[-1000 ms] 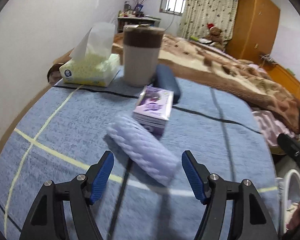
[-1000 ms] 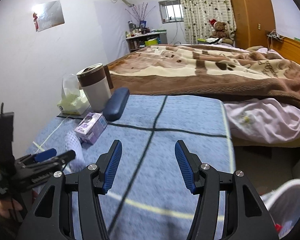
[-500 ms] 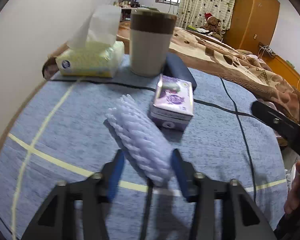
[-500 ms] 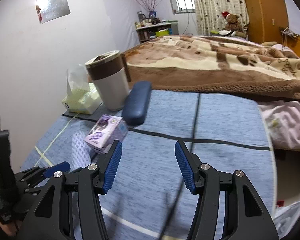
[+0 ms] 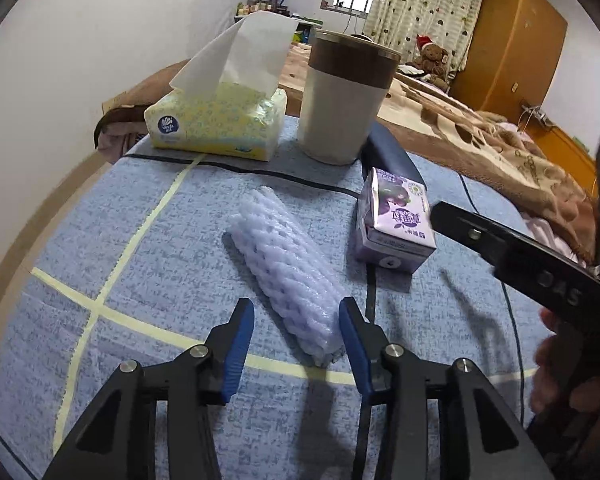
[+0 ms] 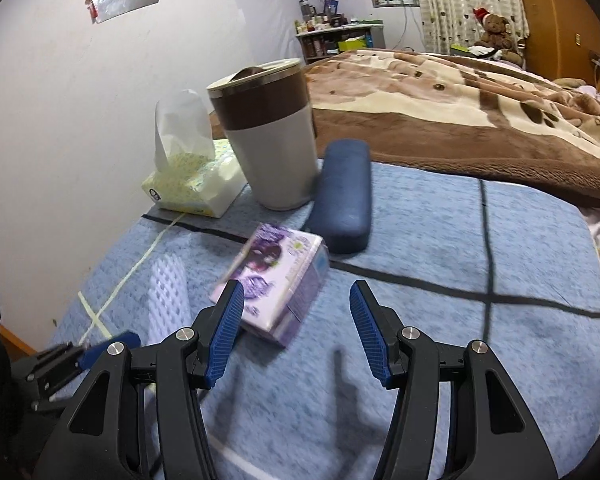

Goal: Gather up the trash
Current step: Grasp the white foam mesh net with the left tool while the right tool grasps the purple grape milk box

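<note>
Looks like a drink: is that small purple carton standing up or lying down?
Lying down: the purple carton rests on a broad face on the blue cloth.

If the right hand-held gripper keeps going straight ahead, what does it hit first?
Most likely the purple drink carton, lying just ahead between the open right hand-held gripper fingers, nearer the left one. The blue glasses case sits behind it. Depth is uncertain.

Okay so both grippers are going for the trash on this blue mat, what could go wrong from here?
1. The left gripper straddles only the near tip of the foam net, with its fingers still apart; soft foam pinched at the end may slip or flop.
2. The right gripper is open beside the purple carton, which lies near the glasses case and cup; a wide approach could nudge them.
</note>
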A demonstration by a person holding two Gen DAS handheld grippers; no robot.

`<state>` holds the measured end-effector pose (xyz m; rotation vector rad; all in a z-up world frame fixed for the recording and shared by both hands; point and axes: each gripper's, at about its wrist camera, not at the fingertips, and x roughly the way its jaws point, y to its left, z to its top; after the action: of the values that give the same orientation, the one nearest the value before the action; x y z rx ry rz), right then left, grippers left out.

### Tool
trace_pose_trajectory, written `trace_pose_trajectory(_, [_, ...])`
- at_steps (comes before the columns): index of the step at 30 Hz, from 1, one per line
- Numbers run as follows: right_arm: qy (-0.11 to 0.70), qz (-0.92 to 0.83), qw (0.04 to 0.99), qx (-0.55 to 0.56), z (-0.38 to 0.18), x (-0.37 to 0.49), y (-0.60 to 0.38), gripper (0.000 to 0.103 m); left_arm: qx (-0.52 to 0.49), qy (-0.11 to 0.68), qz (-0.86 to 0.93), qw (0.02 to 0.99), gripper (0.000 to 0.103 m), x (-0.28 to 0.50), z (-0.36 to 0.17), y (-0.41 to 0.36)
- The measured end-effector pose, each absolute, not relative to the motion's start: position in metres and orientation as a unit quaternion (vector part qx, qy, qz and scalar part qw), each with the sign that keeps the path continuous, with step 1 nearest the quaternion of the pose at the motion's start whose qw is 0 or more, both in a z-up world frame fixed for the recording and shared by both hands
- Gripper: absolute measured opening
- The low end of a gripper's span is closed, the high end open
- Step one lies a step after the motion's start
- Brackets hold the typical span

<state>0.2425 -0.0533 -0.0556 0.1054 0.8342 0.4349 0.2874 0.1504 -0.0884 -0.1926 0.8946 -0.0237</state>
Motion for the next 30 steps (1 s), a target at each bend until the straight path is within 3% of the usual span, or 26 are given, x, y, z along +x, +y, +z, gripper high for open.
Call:
trace_pose_trajectory(4, [0.414, 0.212, 0.882, 0.074, -0.06, 0.255, -0.044, 0.067, -0.099, 0.43, -0.012, 0.897, 0.049, 0.287, -0.09, 0.155])
trace_pose_trajectory(16, [0.458, 0.207, 0.863, 0.05, -0.075, 0.278, -0.02, 0.067, -0.127, 0.431, -0.019, 0.893, 0.061, 0.297, -0.096, 0.167])
trace_pose_trajectory(21, [0.458, 0.195, 0.867, 0.018, -0.069, 0.272, -0.027, 0.067, -0.134, 0.43, -0.011, 0.893, 0.061, 0.304, -0.095, 0.169])
trace_pose_trajectory(23, [0.452, 0.196, 0.87, 0.004, -0.067, 0.267, -0.029, 0.059, -0.144, 0.43, -0.006, 0.891, 0.061, 0.307, -0.096, 0.172])
trace_pose_trajectory(27, [0.449, 0.195, 0.872, 0.001, -0.066, 0.263, -0.035, 0.058, -0.152, 0.431, 0.007, 0.889, 0.061, 0.314, -0.096, 0.174])
trace_pose_trajectory(30, [0.447, 0.19, 0.874, 0.009, -0.067, 0.262, -0.04, 0.058, -0.164, 0.431, 0.007, 0.887, 0.056, 0.319, -0.097, 0.174])
